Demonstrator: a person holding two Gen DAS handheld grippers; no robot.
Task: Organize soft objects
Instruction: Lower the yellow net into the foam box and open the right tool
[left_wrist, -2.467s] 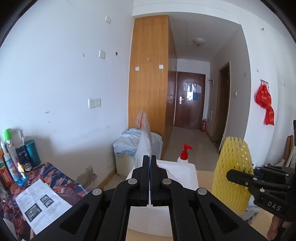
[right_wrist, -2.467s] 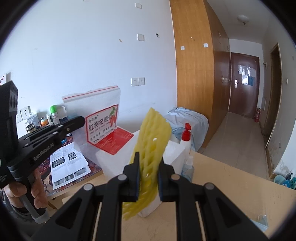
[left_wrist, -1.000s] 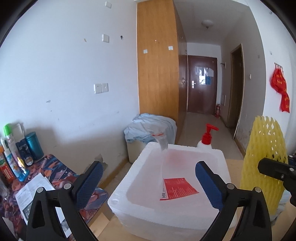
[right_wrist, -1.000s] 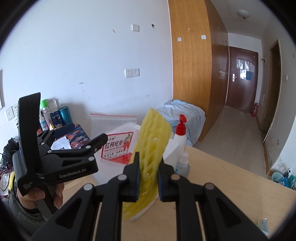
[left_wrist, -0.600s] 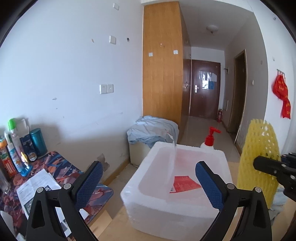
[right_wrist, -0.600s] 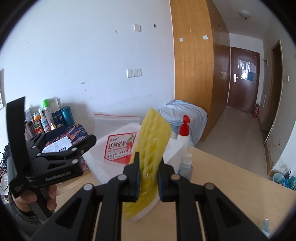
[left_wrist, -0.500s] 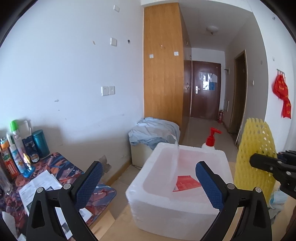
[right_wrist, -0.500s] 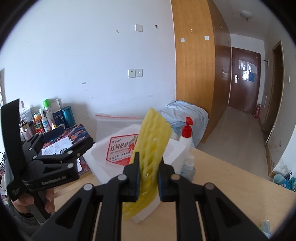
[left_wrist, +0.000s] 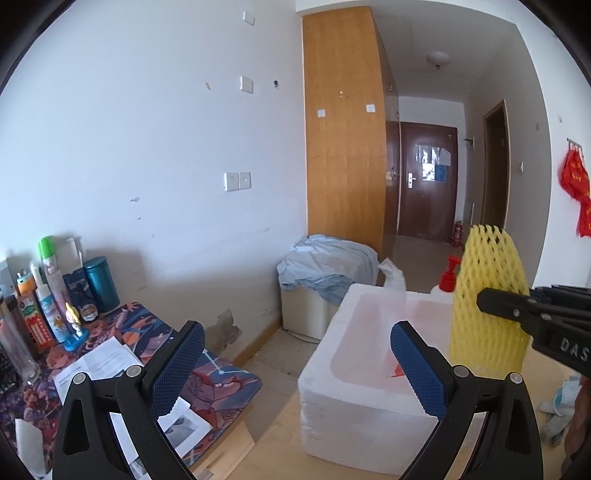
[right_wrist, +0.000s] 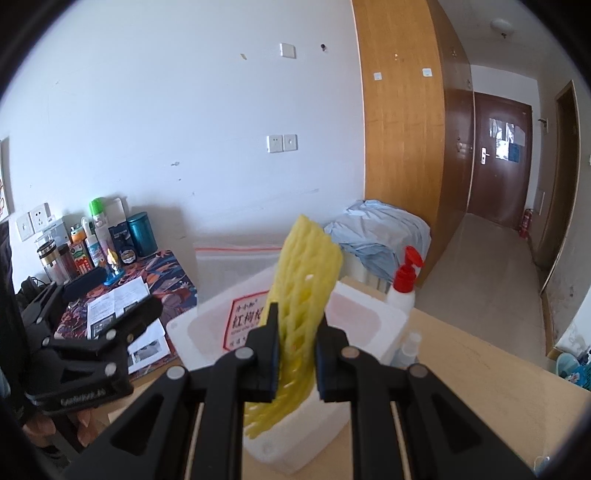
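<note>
The yellow foam net sleeve stands nearly upright, its long axis vertical with the top leaning slightly to the right in the right wrist view; the rounded closed end points up and the ragged lower end hangs down in front of the white foam box. The right claw is narrowed onto the sleeve's lower half, both pads pressing the mesh flat between them. In the left wrist view the same sleeve appears at the far right edge of the box, held above its rim. The left claw stands wide with nothing between its blue pads, to the left of the box and apart from it. Inside the box lies a clear zip bag with a red label, its upper edge rising above the box wall behind the sleeve. A pump bottle with a red head stands just beside the far right corner of the box, with a small clear spray bottle in front of it. The box rests on the wooden desk. To the left, a low surface with a patterned cloth carries printed sheets, cans and bottles. A heap of pale blue cloth sits beyond the box by the wall.
</note>
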